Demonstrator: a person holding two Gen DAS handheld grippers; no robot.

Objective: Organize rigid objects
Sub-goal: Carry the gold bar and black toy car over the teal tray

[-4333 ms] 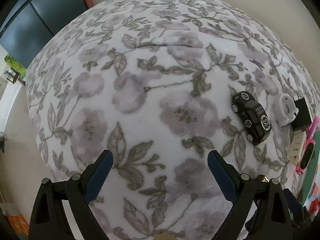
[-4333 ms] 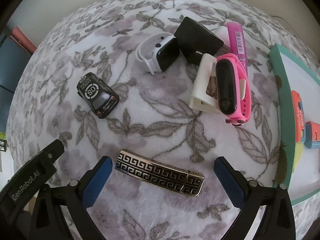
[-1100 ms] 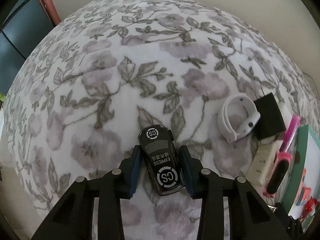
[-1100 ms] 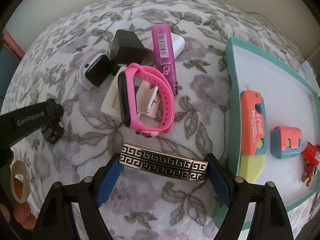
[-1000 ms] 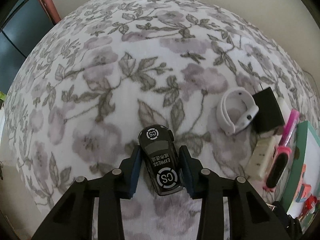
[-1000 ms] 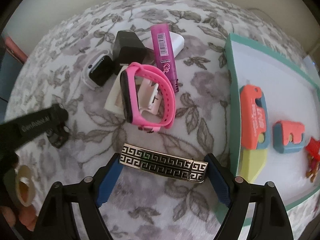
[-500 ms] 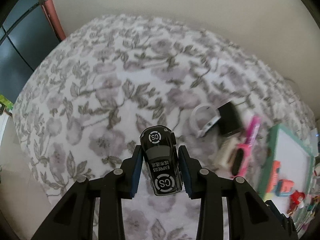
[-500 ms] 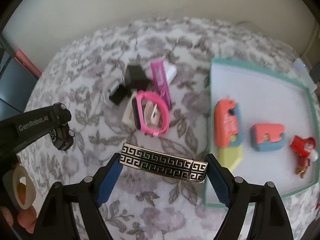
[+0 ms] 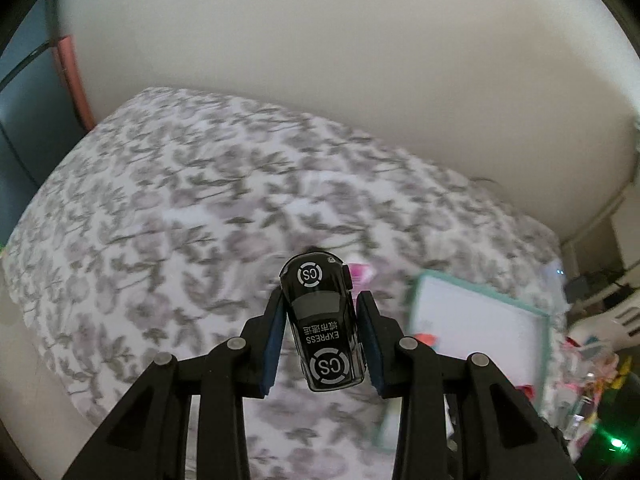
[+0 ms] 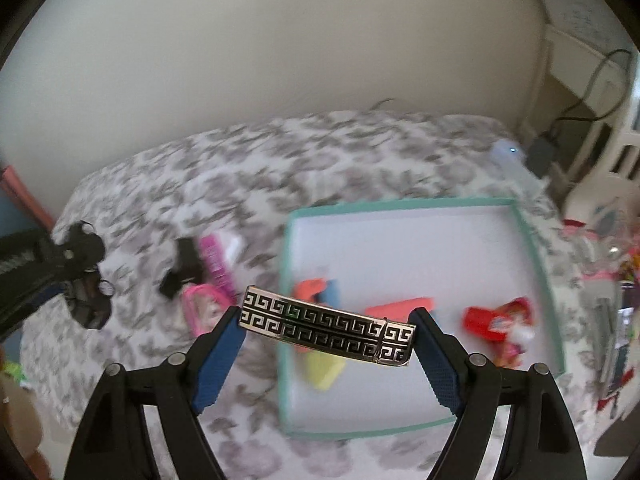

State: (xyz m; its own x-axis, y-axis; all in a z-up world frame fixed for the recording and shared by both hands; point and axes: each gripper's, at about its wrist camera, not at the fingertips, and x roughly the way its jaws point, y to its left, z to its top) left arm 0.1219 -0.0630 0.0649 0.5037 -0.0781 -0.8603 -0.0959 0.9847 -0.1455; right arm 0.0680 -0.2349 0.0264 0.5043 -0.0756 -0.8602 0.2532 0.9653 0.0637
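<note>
Between the blue pads of the left gripper [image 9: 322, 322] a black toy car [image 9: 323, 328] is clamped by its sides, the jaws drawn nearly together around it, its roof marked with "CS" roundels and the word "EXPRESS"; it is carried clear of the bed. Across the right gripper [image 10: 326, 338] a gold clasp with a black key pattern [image 10: 326, 332] is gripped end to end, so the jaws are held wide apart by its length, each blue pad pressed against one end, and the clasp is likewise seen in the air, slightly tilted. Below both, a floral blanket [image 10: 192, 168] is spread, blurred in both views. On it, seen from the right wrist, a teal-rimmed tray [image 10: 404, 204] is laid, partly covered by the clasp; inside it an orange and blue piece [image 10: 320, 290], a yellow piece [image 10: 324, 370], another orange piece [image 10: 400, 306] and a red toy figure [image 10: 500, 320] are scattered. Left of the tray, a pink band [image 10: 200, 304], a magenta stick [image 10: 216, 260] and a black block [image 10: 182, 264] are bunched together on the blanket, too blurred for detail. At the far left of that view the left gripper with its car is seen. Beyond the bed a plain pale wall [image 9: 320, 60] is met.
</note>
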